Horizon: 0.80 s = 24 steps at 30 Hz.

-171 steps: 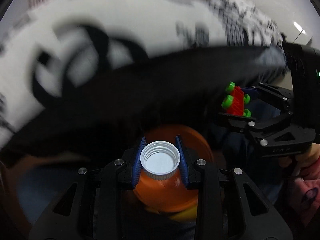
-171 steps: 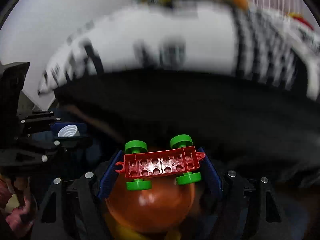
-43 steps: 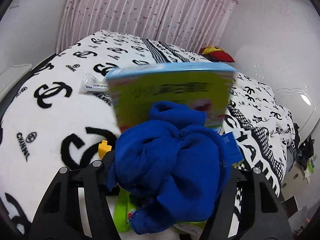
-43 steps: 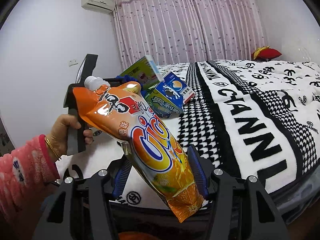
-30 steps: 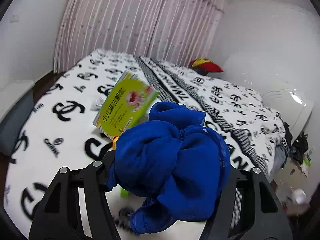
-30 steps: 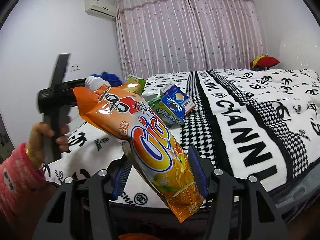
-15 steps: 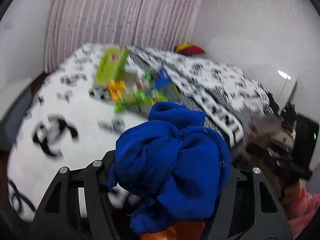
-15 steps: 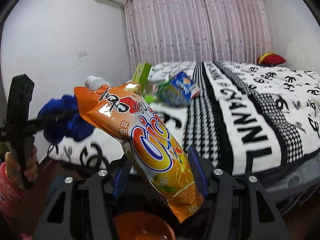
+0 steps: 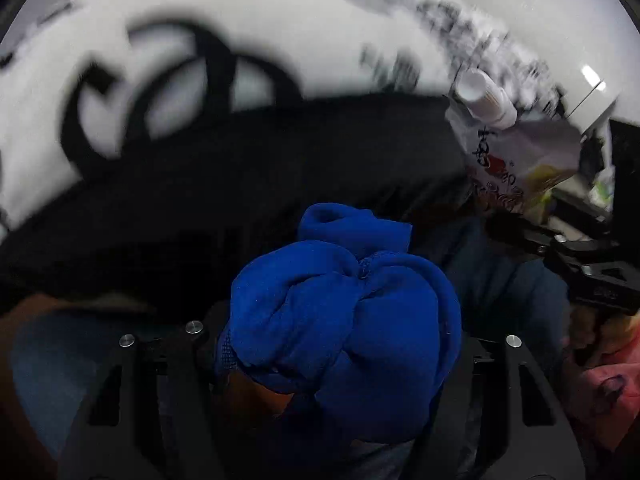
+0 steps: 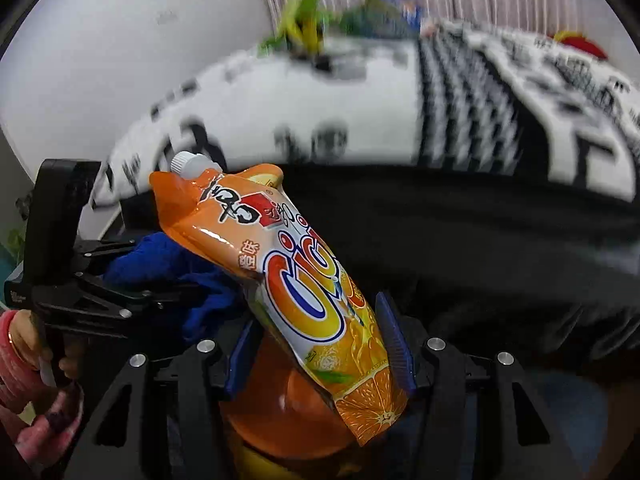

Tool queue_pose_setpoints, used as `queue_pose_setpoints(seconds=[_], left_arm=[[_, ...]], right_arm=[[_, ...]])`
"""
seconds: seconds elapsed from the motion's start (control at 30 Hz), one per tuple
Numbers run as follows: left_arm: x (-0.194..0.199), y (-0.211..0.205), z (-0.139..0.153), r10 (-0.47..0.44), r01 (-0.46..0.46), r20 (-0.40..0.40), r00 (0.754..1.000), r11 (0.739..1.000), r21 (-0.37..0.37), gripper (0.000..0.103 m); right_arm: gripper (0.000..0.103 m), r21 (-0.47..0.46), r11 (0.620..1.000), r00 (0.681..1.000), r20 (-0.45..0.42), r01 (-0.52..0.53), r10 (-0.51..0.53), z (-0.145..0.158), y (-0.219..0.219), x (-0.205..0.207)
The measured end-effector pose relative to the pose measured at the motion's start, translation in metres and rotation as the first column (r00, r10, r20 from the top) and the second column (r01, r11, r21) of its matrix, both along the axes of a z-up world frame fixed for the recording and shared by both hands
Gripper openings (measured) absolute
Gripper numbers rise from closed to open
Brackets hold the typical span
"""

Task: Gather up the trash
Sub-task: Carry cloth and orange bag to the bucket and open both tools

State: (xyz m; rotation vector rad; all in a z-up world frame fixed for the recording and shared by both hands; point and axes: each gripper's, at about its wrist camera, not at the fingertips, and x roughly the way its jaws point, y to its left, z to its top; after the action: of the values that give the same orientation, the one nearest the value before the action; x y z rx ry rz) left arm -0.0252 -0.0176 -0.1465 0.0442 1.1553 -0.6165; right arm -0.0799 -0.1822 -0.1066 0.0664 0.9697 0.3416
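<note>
My left gripper (image 9: 340, 364) is shut on a crumpled blue cloth (image 9: 340, 328) that hides its fingertips. The same cloth (image 10: 176, 264) and the left gripper (image 10: 168, 292) show at the left of the right wrist view. My right gripper (image 10: 320, 344) is shut on an orange juice pouch (image 10: 304, 280) with a white cap, held tilted. The pouch (image 9: 508, 160) also shows at the upper right of the left wrist view. An orange bin (image 10: 280, 420) lies right under the right gripper; a sliver of it (image 9: 256, 396) shows under the blue cloth.
The bed with its black and white blanket (image 10: 360, 92) fills the upper part of both views, with a dark side below the edge (image 9: 240, 208). Green and blue boxes (image 10: 304, 28) lie blurred on the bed by the curtain.
Both grippers have swung down from the bed top to below its edge, still holding the cloth and the pouch. The orange bin has come in under them.
</note>
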Motion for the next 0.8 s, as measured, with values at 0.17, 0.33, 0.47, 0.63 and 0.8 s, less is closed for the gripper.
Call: queue_pose_setpoints(seconds=[0.17,0.33,0.47,0.63,0.8], left_arm=[[0.001,-0.01,-0.038,0.013,-0.004,-0.117,0.993,0.997,0.081,0.062],[0.004,-0.018,-0.064,0.02,0.007,-0.191,0.981,0.99,0.139,0.062],[0.005,-0.024,-0.077,0.018,0.018,-0.222,0.975,0.987,0.157,0.062],[0.002,-0.026,-0.092,0.023,0.025,-0.253,0.967,0.983,0.184,0.062],[-0.002,-0.028,-0.097,0.022,0.034,-0.248,0.968,0.975,0.219,0.069]], right_arm=[[0.055,0.032,0.999,0.98,-0.198,0.012,-0.006,-0.046,0.005,0.005],[0.055,0.06,0.998,0.944,-0.33,0.026,-0.005,-0.081,0.008,0.011],[0.054,0.067,0.997,0.919,-0.394,0.029,0.0,-0.101,0.013,0.014],[0.049,0.057,0.998,0.902,-0.431,0.04,-0.012,-0.115,0.018,0.02],[0.06,0.058,0.996,0.878,-0.477,0.067,-0.031,-0.125,0.014,0.025]])
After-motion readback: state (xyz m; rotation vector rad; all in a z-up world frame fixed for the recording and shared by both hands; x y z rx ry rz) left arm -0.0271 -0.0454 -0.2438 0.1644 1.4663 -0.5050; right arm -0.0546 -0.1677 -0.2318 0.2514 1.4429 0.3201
